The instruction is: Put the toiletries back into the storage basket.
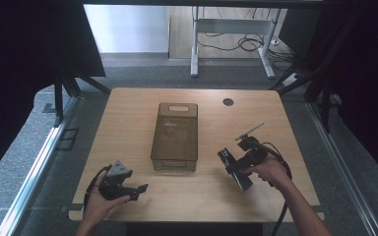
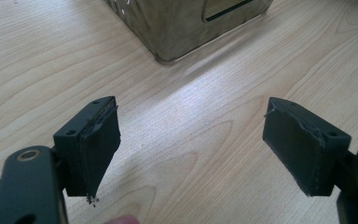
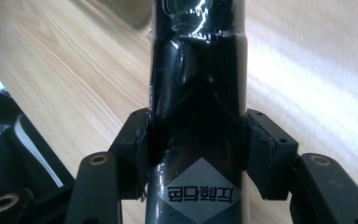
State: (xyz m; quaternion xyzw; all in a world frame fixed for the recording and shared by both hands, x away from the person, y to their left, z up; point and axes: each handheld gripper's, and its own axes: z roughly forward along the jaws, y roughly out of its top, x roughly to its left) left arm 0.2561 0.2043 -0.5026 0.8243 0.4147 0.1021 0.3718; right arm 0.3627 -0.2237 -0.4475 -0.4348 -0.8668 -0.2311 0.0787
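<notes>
At the left of the high view, the left gripper lies low over the near edge of the wooden table, cradled in the person's left hand, its grey three-cornered plate on top. Its jaws point toward the middle of the table. In the left gripper view they stand wide apart with bare wood between them – nothing is touched or held – and a corner of the bin shows just ahead, near but apart from the pads.

In the middle of the table stands that bin, a smoky translucent rectangular box with its long side running away from the person, a handle slot in its far end. Beyond it to the right, a small dark round hole sits in the tabletop.

Further right, the right hand holds the right gripper, which is clamped on a long black glossy packet. In the high view the packet slants across the jaws, one end toward the bin and the other toward the near table edge, well apart from the bin itself. The right gripper view shows the pads pressing on both sides of the packet – shiny wrapping with a grey diamond label near the bottom – and the table's wood grain behind it
</notes>
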